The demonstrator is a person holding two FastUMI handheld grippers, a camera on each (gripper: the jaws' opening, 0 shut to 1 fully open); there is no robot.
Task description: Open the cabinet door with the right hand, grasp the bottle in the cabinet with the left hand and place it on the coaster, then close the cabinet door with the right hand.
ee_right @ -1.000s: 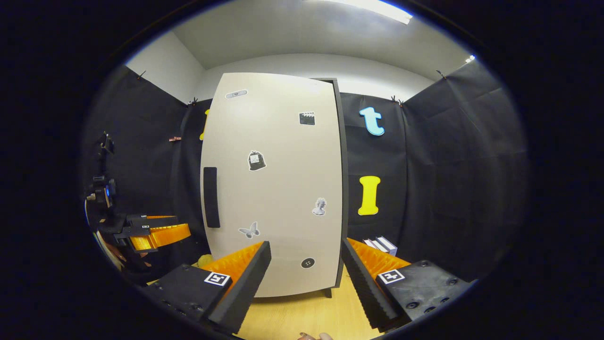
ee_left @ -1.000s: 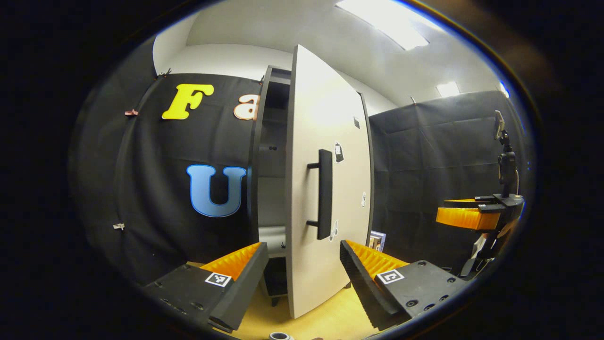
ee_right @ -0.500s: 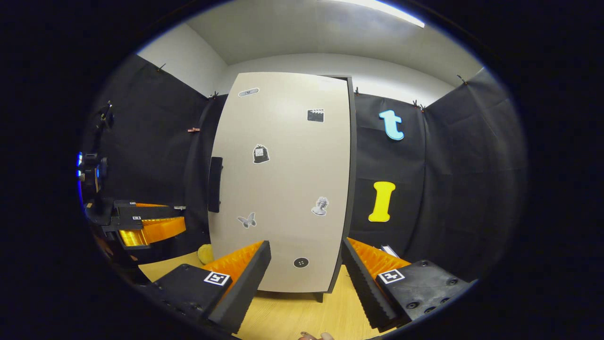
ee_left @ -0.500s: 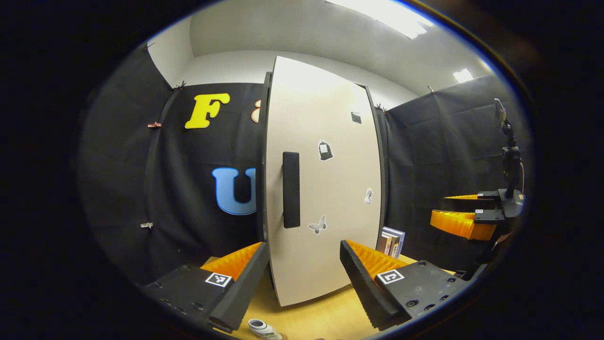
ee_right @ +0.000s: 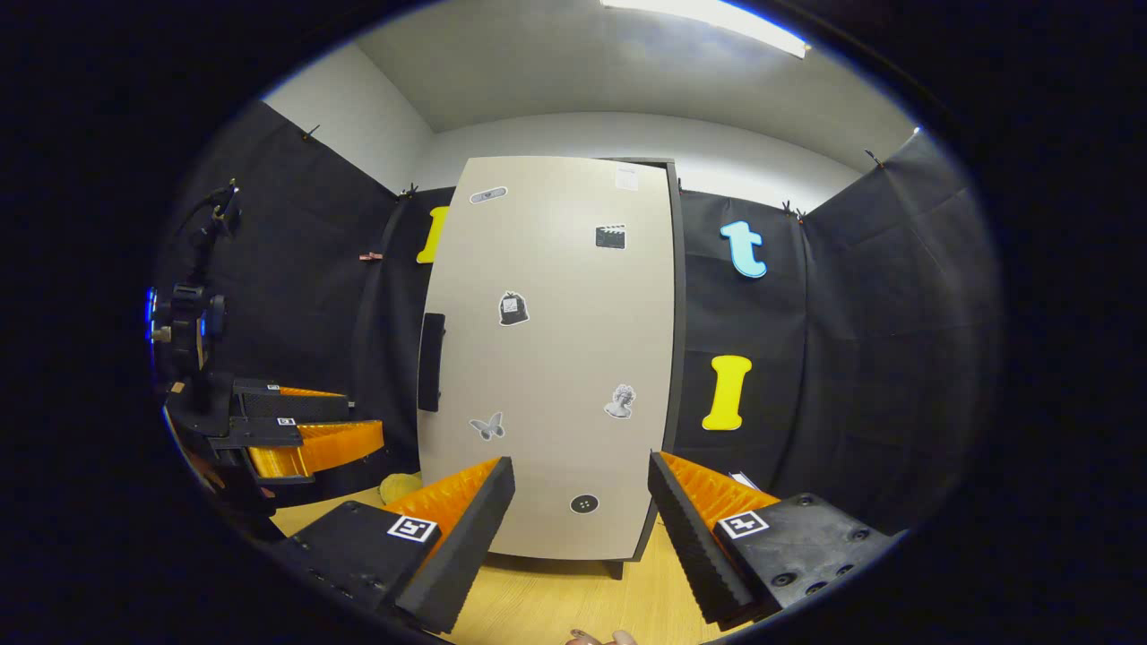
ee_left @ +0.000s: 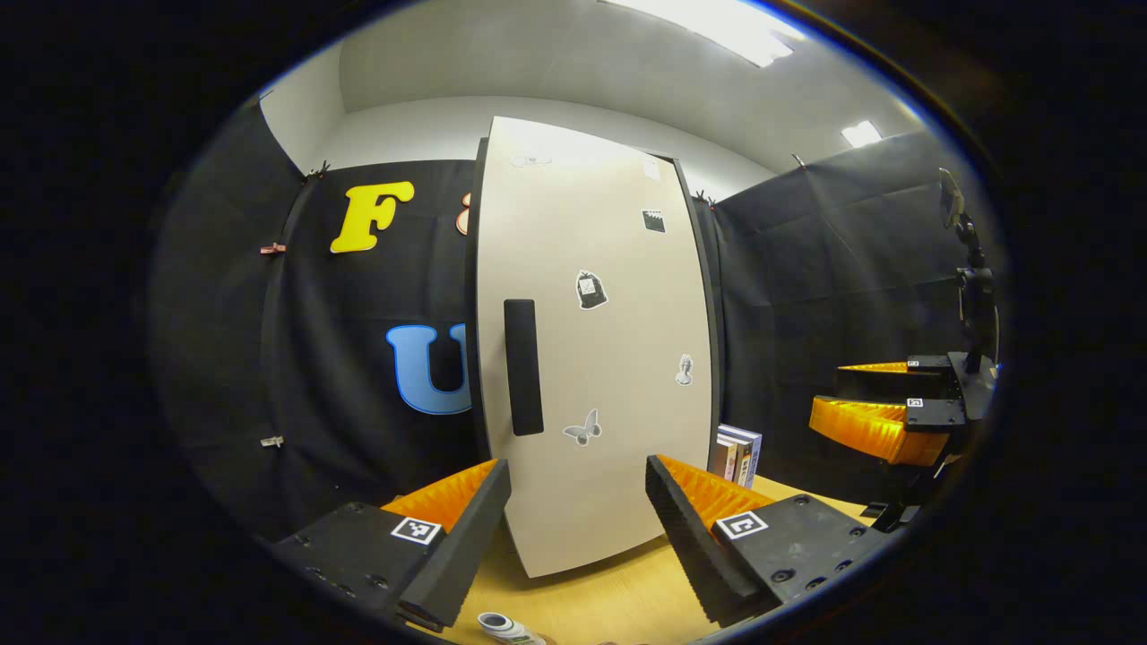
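The cabinet door (ee_left: 596, 358) is shut and fills the middle of the left gripper view. It is tall and stands straight up, with its long side running up and down. Its dark handle (ee_left: 523, 367) is a long bar that runs up and down too, on the left part of the door. The left gripper (ee_left: 578, 524) is at the bottom of this view, low in front of the door and not touching it. Its two fingers are spread wide with nothing between them.

At the very bottom of the left gripper view, below the left finger, a small bit of the bottle (ee_left: 504, 626) peeks out over the wooden table (ee_left: 618, 600). It sits close under the left gripper. I cannot tell which way it points. Some books (ee_left: 738, 454) stand just right of the door. The right gripper (ee_left: 883, 414) shows at the right edge, well apart from the door.

In the right gripper view the cabinet door (ee_right: 556, 358) stands in the middle, with the handle (ee_right: 431, 362) at its left edge. The right gripper (ee_right: 581, 528) is at the bottom, its fingers spread wide and holding nothing. The left gripper (ee_right: 305, 432) shows far off at the left. A yellow thing (ee_right: 399, 487) lies on the table (ee_right: 538, 609) near the door's lower left corner
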